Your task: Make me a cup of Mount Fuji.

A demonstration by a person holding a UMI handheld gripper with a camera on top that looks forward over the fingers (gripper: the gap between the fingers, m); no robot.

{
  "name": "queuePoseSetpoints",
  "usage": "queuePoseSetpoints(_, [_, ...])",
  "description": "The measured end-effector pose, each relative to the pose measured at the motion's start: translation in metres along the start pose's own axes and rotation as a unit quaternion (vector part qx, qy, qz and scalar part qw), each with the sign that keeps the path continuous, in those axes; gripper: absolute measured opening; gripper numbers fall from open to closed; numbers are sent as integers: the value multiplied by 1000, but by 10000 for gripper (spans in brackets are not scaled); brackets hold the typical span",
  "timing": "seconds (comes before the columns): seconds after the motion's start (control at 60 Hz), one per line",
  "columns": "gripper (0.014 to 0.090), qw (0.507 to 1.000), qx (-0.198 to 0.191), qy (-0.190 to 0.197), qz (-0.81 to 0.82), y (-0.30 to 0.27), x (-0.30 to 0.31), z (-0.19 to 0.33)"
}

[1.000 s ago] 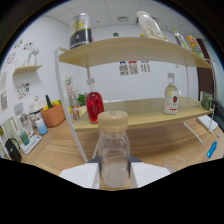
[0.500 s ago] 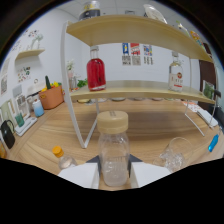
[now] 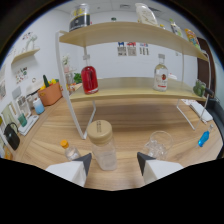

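1. Gripper view, near field: gripper (image 3: 113, 162) has both fingers spread wide. The clear bottle (image 3: 102, 146) with the tan lid stands upright on the wooden table (image 3: 125, 117), between the fingers but closer to the left one. Gap visible on each side, so no clamp: it rests on its own base.
2. Just ahead of the right finger: empty clear glass (image 3: 157, 145), upright on the table, apart from the clear bottle.
3. Beside the left finger: small bottle with orange cap (image 3: 70, 149), near the clear bottle; can't tell whether they touch.
4. Well beyond the fingers: two-tier shelf rack (image 3: 131, 91). Lower tier carries a red bottle (image 3: 89, 77) ahead-left and a clear labelled bottle (image 3: 160, 76) ahead-right. Top tier has more containers, too warped to identify.
5. Far right of the fingers: small blue item (image 3: 202, 138) on the table. Far left: orange pot with plants (image 3: 50, 93) and assorted small items.
6. Step judgement: ingredient staging. The clear bottle sits down by the glass, so this one looks placed; nothing poured, glass reads empty.
7. Next move, my read: back straight away from the clear bottle without clipping it with the left finger, which has the least clearance. Then either fetch another shelf bottle or re-grip this one to pour. Which ingredient the recipe wants isn't determinable from here.
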Motion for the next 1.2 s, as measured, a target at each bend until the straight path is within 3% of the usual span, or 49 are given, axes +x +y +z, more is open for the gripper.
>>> queuePoseSetpoints(0.333, [850, 997, -45, 66, 1, -44, 61, -105])
queuePoseSetpoints(0.483, [854, 996, -45, 75, 1, -102, 71, -148])
queuePoseSetpoints(0.683, [867, 996, 37, 74, -33, -231, 76, -182])
queuePoseSetpoints(0.833, [867, 987, 146, 58, -22, -336, 78, -183])
queuePoseSetpoints(0.95, [865, 974, 219, 48, -27, -382, 81, -157])
queuePoseSetpoints(1.2, [820, 976, 212, 45, -21, -379, 96, -67])
